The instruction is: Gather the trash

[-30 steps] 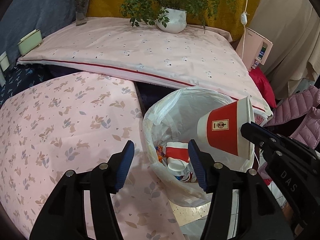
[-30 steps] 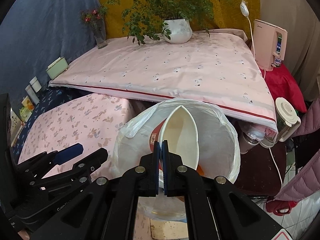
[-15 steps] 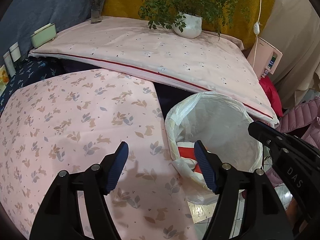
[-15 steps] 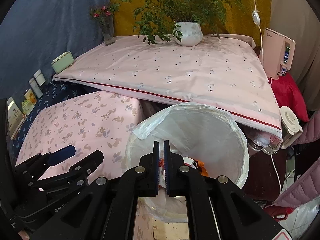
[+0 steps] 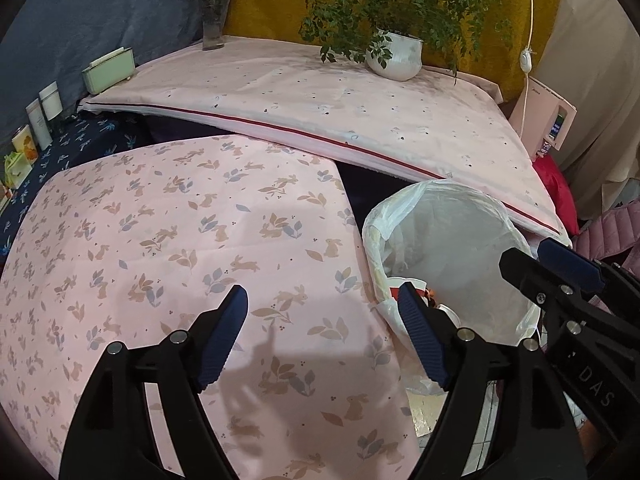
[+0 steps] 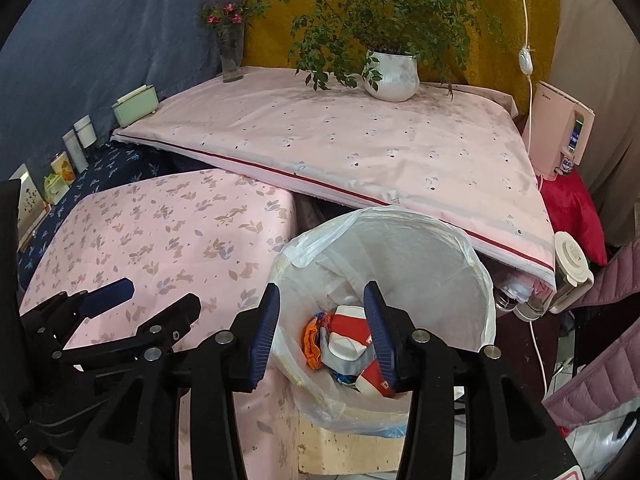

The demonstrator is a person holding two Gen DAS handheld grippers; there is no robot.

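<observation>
over the trash bin (image 6: pixel 384 280), the right gripper (image 6: pixel 322 334) is held with its jaws released and nothing between them. the red and white paper cup (image 6: pixel 360 344) is seen lying inside the bin liner among other scraps. 1 second ago that cup was clenched in the right jaws above the bin, so the drop is judged done. the left gripper (image 5: pixel 324 336) hangs over the floral bench (image 5: pixel 160 240), jaws also parted and empty. no further trash is visible on the bench, so a search for the next piece is called for.
</observation>
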